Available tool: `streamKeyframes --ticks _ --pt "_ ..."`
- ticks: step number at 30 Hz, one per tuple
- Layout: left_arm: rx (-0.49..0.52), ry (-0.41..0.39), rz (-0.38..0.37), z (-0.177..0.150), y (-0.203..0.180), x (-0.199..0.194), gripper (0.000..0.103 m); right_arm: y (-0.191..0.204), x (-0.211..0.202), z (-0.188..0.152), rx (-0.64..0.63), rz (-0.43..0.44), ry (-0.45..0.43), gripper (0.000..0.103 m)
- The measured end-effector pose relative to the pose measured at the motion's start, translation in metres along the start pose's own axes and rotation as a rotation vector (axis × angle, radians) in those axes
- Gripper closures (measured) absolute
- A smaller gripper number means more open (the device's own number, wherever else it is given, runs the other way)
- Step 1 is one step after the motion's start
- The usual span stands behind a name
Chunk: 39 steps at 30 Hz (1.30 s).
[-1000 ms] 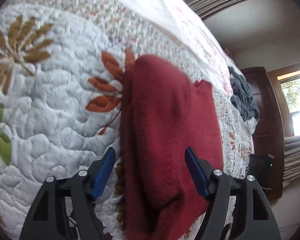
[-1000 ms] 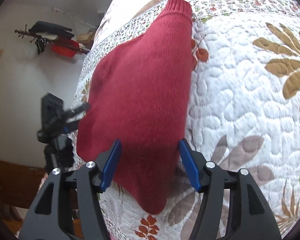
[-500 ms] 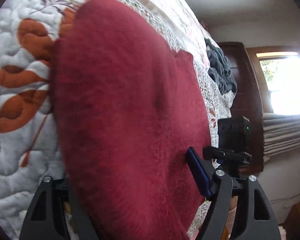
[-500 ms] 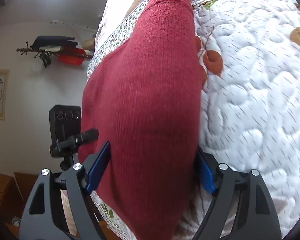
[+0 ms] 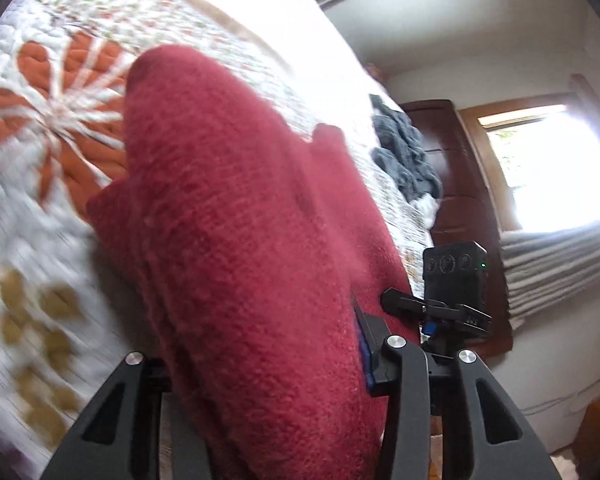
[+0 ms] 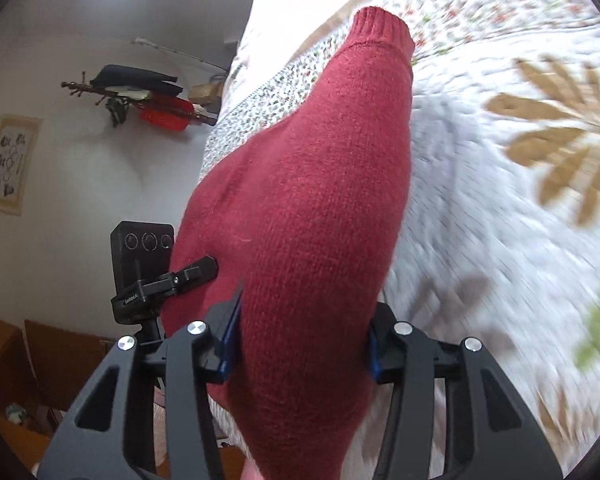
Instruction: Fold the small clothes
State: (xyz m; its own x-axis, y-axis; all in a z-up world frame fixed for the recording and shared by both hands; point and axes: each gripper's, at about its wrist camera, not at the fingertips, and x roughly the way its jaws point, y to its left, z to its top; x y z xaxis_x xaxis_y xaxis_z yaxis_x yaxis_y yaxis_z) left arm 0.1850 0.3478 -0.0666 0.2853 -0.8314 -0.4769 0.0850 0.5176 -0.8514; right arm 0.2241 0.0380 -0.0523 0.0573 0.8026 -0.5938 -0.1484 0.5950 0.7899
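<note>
- Since the earlier frame, red sweater [image 5: 240, 248] fills more of both views, drawn closer over the quilt [image 5: 40, 208].
- Left gripper [image 5: 260, 364] grasps sweater, frame centre.
- Right gripper [image 6: 300, 344] grasps sweater, lower centre.

The knit sweater [image 6: 324, 208] is deep red. The quilt [image 6: 500, 208] is white with tan and orange leaf prints. The far crumpled cloth [image 5: 404, 156] is grey-blue.

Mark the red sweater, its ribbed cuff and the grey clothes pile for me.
red sweater [image 6: 316, 216]: right wrist view, on the knit body.
ribbed cuff [image 6: 382, 28]: right wrist view, on the ribbing at the far end.
grey clothes pile [image 5: 404, 156]: left wrist view, on its crumpled middle.
</note>
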Motion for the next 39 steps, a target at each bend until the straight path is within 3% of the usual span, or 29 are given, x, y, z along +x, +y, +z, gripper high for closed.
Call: streamKeyframes --ticks 6,10,19,23,30,35,39 --pt "0.068 0.008 -0.015 -0.053 -0.06 0.028 0.06 -0.003 -0.067 -0.056 -0.026 -0.019 -0.038 0.056" --pt "0.065 0.01 0.009 -0.09 -0.074 0.044 0.06 -0.016 -0.086 -0.089 -0.021 -0.041 -0.043 0.056" --pt "0.004 0.052 0.128 -0.156 -0.032 0.067 0.06 -0.069 -0.058 -0.15 0.045 -0.104 -0.011 0.055" --pt "-0.041 0.013 0.102 -0.166 -0.014 0.069 0.057 -0.085 -0.052 -0.159 0.073 -0.089 -0.035 0.047" --pt "0.005 0.001 0.198 -0.173 -0.029 0.062 0.049 -0.086 -0.071 -0.181 0.079 -0.135 -0.046 0.033" --pt "0.078 -0.017 0.285 -0.196 -0.043 0.042 0.049 -0.091 -0.088 -0.217 0.072 -0.143 -0.043 0.034" --pt "0.093 -0.042 0.325 -0.217 -0.051 0.03 0.049 -0.095 -0.09 -0.243 0.088 -0.118 -0.032 0.05"
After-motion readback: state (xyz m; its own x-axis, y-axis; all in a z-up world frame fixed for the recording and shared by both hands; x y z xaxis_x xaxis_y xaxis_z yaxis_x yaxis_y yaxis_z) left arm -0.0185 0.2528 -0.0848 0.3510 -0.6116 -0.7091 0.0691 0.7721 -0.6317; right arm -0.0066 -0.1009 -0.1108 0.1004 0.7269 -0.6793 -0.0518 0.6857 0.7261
